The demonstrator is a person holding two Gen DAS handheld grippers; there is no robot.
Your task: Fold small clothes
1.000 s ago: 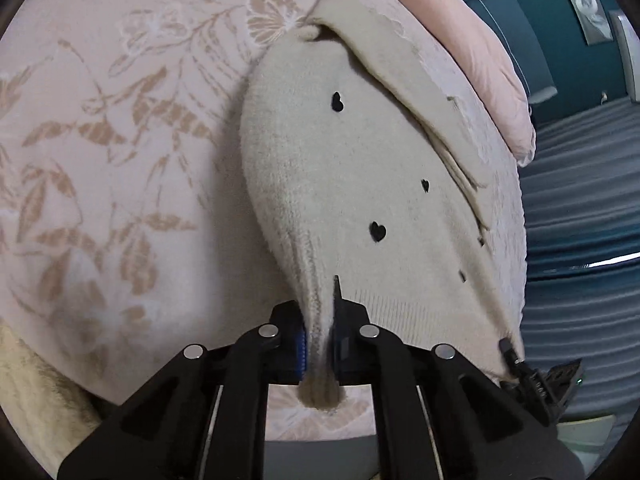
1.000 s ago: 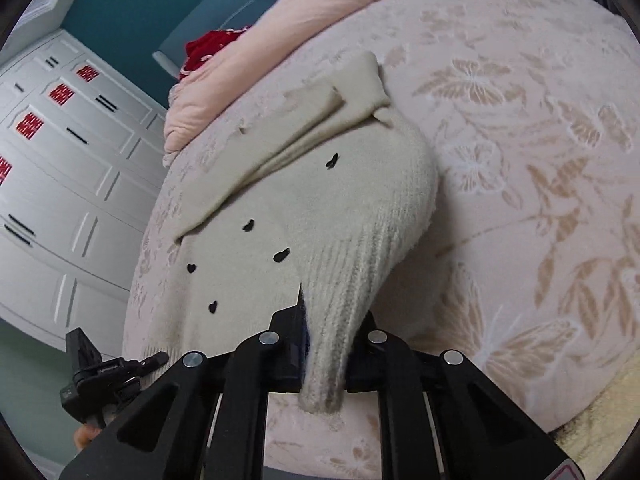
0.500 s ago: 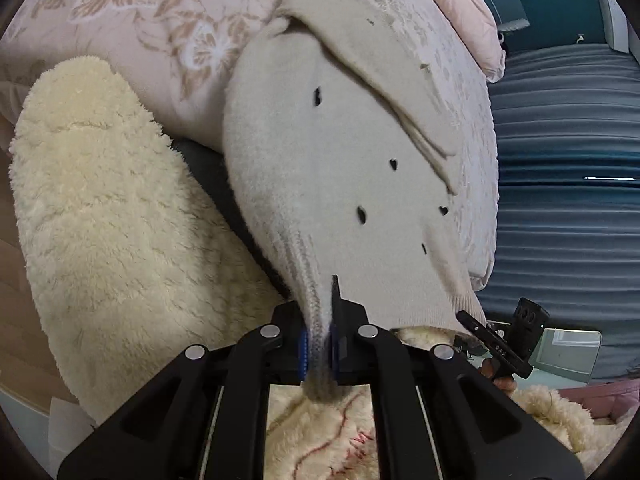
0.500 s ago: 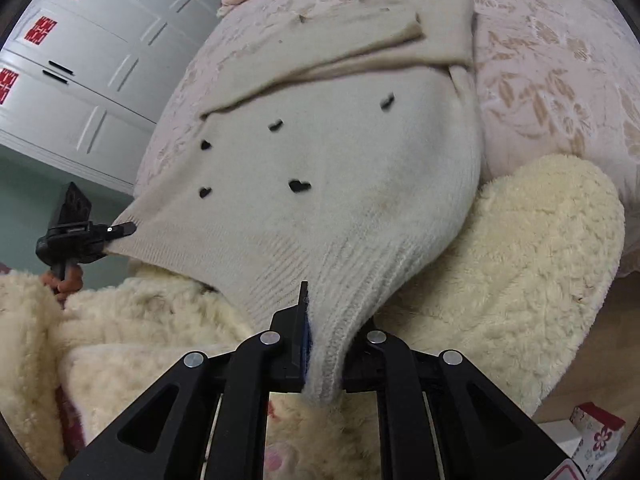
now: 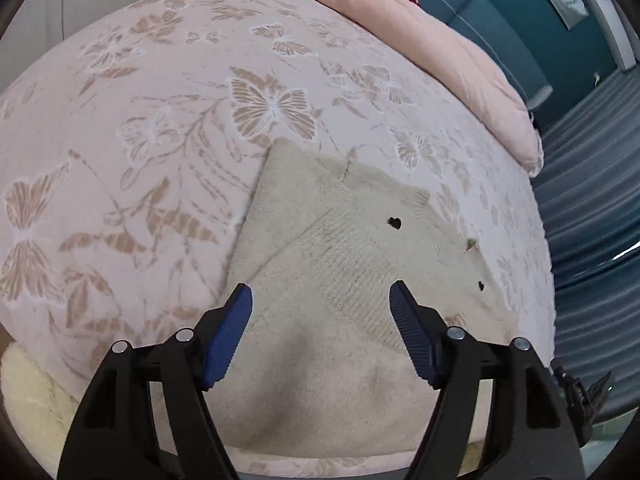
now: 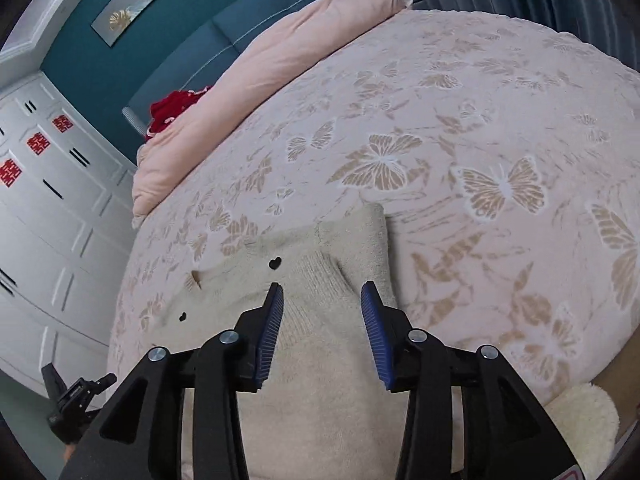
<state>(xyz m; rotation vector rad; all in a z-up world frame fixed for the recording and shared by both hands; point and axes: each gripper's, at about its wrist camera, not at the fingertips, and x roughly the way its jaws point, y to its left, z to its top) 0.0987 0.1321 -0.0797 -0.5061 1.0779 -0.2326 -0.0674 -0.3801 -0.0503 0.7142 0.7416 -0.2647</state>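
A small cream knit sweater (image 5: 348, 280) with black heart spots lies folded over on the pink butterfly bedspread (image 5: 160, 120), its ribbed hem laid up over the body. My left gripper (image 5: 320, 304) is open and empty just above its left part. In the right wrist view the sweater (image 6: 320, 280) lies near the bed's front edge, and my right gripper (image 6: 322, 300) is open and empty above its right part. The other gripper shows at each view's lower corner (image 5: 580, 392) (image 6: 76, 396).
A pink duvet (image 6: 280, 60) and a red cloth (image 6: 172, 108) lie at the head of the bed. A fluffy cream rug (image 6: 580, 420) lies below the bed edge. White wardrobe doors (image 6: 48, 220) stand to the left, blue curtains (image 5: 592, 220) to the right.
Both grippers carried the sweater's hem forward over the body, then opened and let go. The sweater now lies folded on the bed.
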